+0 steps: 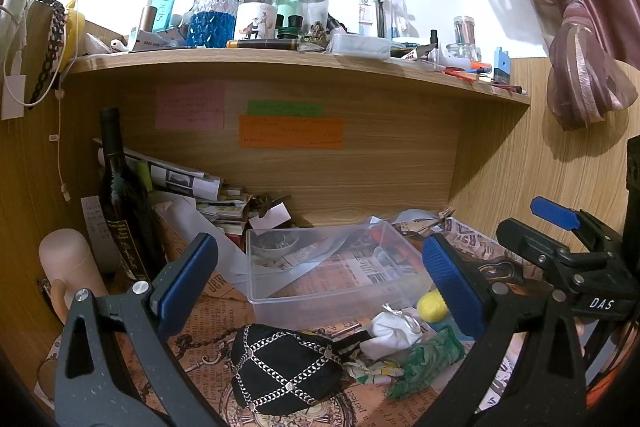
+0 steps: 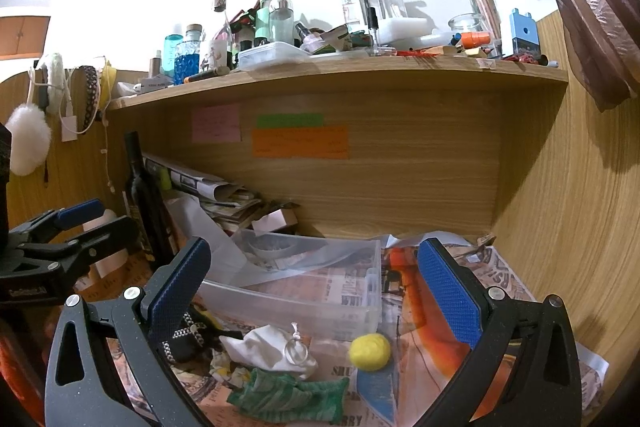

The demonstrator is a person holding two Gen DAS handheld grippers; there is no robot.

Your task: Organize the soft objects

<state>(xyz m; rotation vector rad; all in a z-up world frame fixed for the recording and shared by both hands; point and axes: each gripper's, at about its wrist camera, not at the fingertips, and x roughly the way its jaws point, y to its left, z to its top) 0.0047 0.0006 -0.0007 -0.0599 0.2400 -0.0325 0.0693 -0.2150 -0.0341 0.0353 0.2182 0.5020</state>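
Note:
A black soft pouch with silver chain mesh (image 1: 284, 367) lies on the newspaper-covered desk, just below my open left gripper (image 1: 320, 283). Beside it lie a white cloth bundle with a ring (image 1: 394, 333), a green knitted piece (image 1: 430, 359) and a yellow soft ball (image 1: 432, 305). A clear plastic box (image 1: 328, 267) stands behind them. In the right wrist view my open right gripper (image 2: 316, 303) hovers over the white cloth (image 2: 272, 347), the green piece (image 2: 292, 397), the yellow ball (image 2: 370, 351) and the box (image 2: 304, 291). Both grippers hold nothing.
A dark wine bottle (image 1: 124, 203) and a pale mug (image 1: 70, 267) stand at the left. Papers are piled at the back (image 1: 200, 187). A crowded wooden shelf (image 1: 300, 63) overhangs the desk. A curtain (image 1: 580, 27) hangs at the right.

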